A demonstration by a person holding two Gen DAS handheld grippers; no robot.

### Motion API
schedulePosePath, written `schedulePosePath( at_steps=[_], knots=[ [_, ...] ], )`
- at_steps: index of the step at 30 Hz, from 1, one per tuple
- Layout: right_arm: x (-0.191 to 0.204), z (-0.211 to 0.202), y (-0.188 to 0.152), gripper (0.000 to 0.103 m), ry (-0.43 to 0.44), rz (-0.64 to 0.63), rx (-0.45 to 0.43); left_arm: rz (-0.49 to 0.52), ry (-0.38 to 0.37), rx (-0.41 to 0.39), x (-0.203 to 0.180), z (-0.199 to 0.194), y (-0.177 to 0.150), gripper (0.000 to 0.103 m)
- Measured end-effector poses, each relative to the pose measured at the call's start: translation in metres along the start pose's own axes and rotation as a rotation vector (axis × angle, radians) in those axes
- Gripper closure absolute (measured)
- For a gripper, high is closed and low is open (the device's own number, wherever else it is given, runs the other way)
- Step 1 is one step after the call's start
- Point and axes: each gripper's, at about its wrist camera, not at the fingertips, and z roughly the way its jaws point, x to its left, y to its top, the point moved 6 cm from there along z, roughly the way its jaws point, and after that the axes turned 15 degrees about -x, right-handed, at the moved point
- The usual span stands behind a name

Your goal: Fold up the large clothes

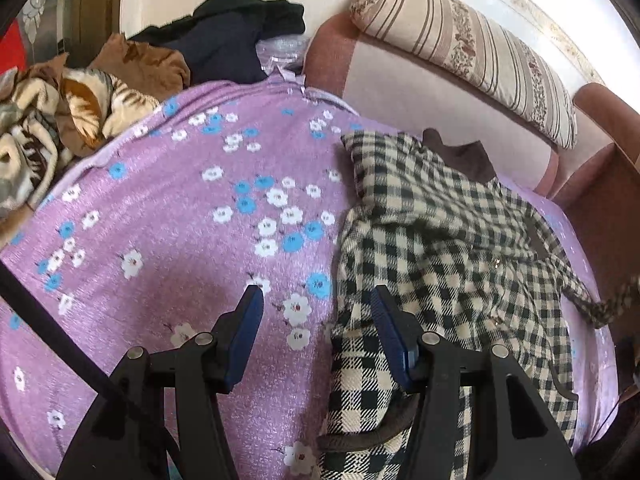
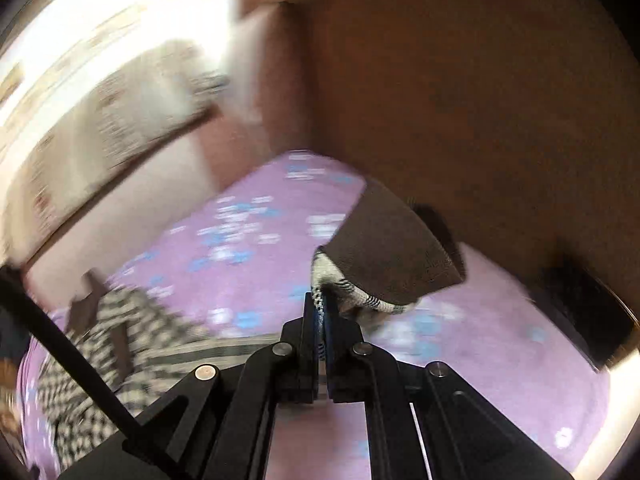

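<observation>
Two tools | left tool [image 1: 316, 300] agape | right tool [image 2: 320, 308] pinching checked garment [image 2: 352, 292]

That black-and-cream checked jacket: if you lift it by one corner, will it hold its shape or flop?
Likely floppy: the black-and-cream checked woven jacket lies rumpled on the purple floral bedspread, and its brown-cuffed sleeve droops from the right tool. Probably weighty; the weave looks thick.

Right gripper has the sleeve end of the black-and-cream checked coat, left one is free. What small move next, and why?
Probably close the open left gripper on the near edge of the black-and-cream checked coat. Its jaws straddle that edge over the purple flowered bedsheet, gripping nothing, while the right gripper is shut on the coat's brown-cuffed sleeve end, lifted off the sheet. Anchoring the body should let the sleeve fold across cleanly.
</observation>
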Motion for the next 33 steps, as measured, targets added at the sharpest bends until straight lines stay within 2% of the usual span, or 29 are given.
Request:
schedulePosePath(
  at_steps=[3,4,6,8,11,14,16,18,19,23,25,30,33],
  knots=[
    [0.079,-0.004,-0.017,0.100,0.155,-0.101,0.013,0.007,-0.006,0.008,0.001,0.003,-0.005,0.048],
    [0.113,-0.010,-0.030,0.100,0.230,-0.143,0.029,0.011,-0.006,0.006,0.001,0.003,-0.005,0.048],
    [0.156,-0.012,-0.050,0.100,0.342,-0.189,0.066,0.019,-0.004,-0.001,0.001,0.003,-0.006,0.048],
    [0.198,-0.024,-0.081,0.100,0.492,-0.230,0.129,0.020,-0.002,0.001,0.001,0.005,-0.007,0.048],
    [0.242,-0.037,-0.124,0.100,0.693,-0.273,0.250,0.012,-0.011,0.018,0.000,0.009,-0.010,0.048],
    [0.266,-0.055,-0.166,0.097,0.845,-0.335,0.384,0.014,-0.028,0.028,-0.004,0.011,-0.014,0.048],
    [0.268,-0.063,-0.179,0.084,0.874,-0.368,0.413,0.028,-0.033,0.025,-0.007,0.010,-0.015,0.048],
    [0.260,-0.068,-0.179,0.055,0.890,-0.336,0.399,0.040,-0.048,0.019,-0.014,0.007,-0.014,0.047],
    [0.252,-0.069,-0.174,0.052,0.897,-0.304,0.387,0.048,-0.059,0.015,-0.019,0.005,-0.013,0.047],
    [0.242,-0.052,-0.147,0.050,0.879,-0.194,0.339,0.069,-0.145,0.015,-0.054,-0.005,-0.009,0.036],
    [0.227,-0.046,-0.139,0.049,0.855,-0.147,0.311,0.114,-0.186,0.022,-0.079,-0.008,-0.010,0.032],
    [0.192,-0.029,-0.131,0.049,0.783,-0.056,0.301,0.245,-0.266,0.057,-0.153,0.001,-0.018,0.031],
    [0.175,-0.017,-0.124,0.049,0.741,-0.004,0.284,0.363,-0.321,0.080,-0.205,0.014,-0.030,0.031]
  ],
)
